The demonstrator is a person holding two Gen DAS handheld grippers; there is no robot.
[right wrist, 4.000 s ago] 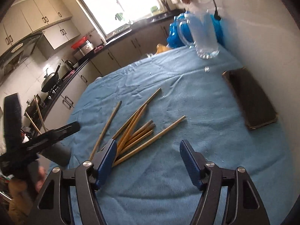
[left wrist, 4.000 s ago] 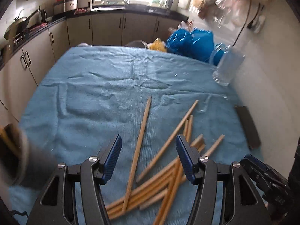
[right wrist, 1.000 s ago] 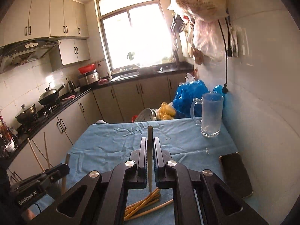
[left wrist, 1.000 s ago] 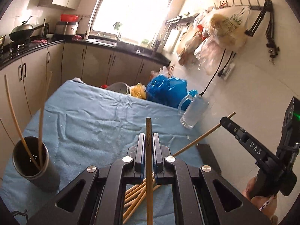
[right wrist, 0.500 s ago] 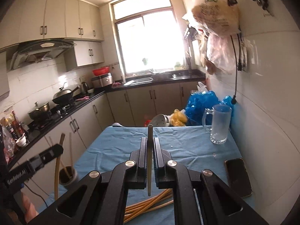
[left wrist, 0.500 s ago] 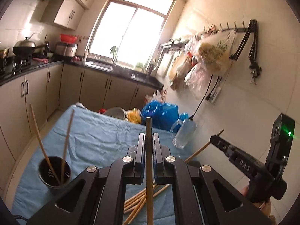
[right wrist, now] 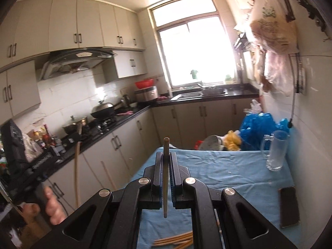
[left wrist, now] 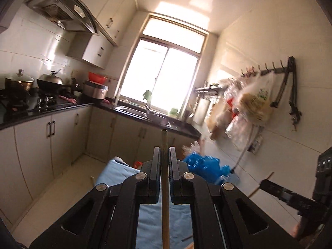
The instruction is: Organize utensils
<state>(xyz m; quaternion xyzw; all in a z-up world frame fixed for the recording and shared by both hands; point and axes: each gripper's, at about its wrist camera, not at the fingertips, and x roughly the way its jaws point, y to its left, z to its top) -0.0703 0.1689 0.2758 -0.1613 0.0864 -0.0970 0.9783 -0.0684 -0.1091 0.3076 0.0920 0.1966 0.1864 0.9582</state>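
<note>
The left gripper (left wrist: 164,161) is black, and the chopstick (left wrist: 165,197) pinched in it is plain tan wood. The right gripper (right wrist: 166,168) is black too, its fingers (right wrist: 159,172) faced with blue pads around a brown chopstick (right wrist: 165,178). A light blue cloth (right wrist: 224,172) covers the bench, with loose orange-tan chopsticks (right wrist: 176,241) on it. The mug (right wrist: 277,151) is clear glass, the phone (right wrist: 289,206) black, the plastic bags (right wrist: 257,128) bright blue. Cabinets (right wrist: 62,20) are cream, the counter (right wrist: 207,98) black, a bowl (right wrist: 144,83) red.
</note>
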